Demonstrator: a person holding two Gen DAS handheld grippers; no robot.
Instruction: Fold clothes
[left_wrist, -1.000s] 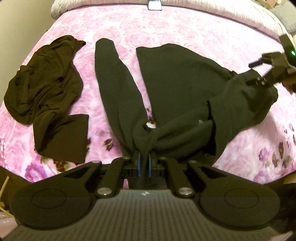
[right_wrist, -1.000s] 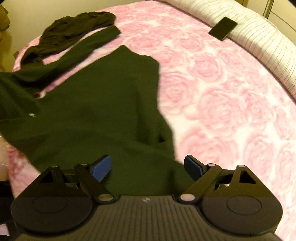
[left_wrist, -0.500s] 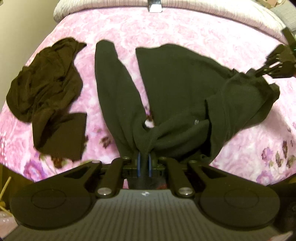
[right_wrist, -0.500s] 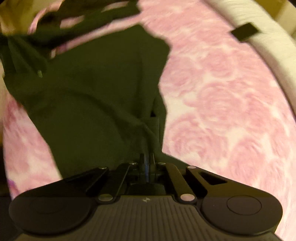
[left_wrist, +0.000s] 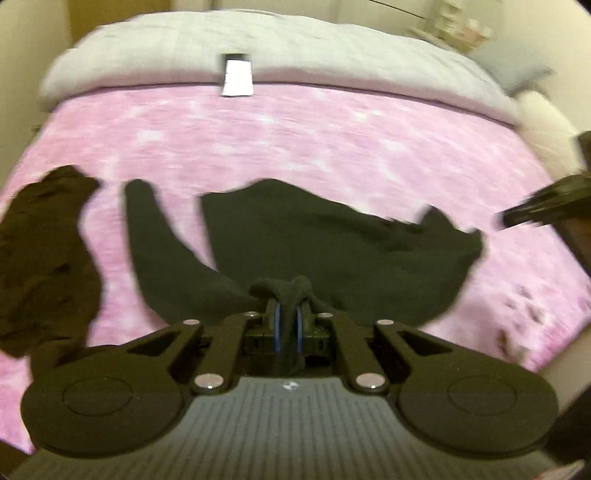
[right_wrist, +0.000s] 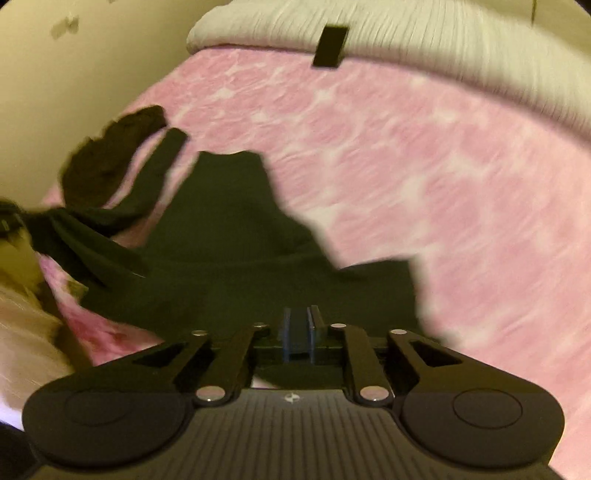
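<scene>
two garments lie on the pink rose-patterned bedspread (left_wrist: 332, 147). furthest left is one crumpled dark brown garment (left_wrist: 44, 258), untouched, near the bed's left edge. just beside it, without clearly touching, is one dark green long-sleeved top (left_wrist: 314, 240), with one sleeve (left_wrist: 155, 236) stretched out toward the brown piece and its body spread across the middle of the bed.

there are two grippers. the left gripper (left_wrist: 289, 314) is clenched on a bunched fold of the green top at its near edge, the cloth humped over its blue-lined fingers. the right gripper (right_wrist: 300, 325) has its blue pads standing close together with green fabric between them; its jaws are opening, yet the pads seem still to pinch the cloth. in the left wrist view the same gripper shows as a blur at the right edge.

one grey ribbed quilt (left_wrist: 295, 44) runs along the far side, with one small dark rectangular object (right_wrist: 330, 46) resting on its edge.
</scene>
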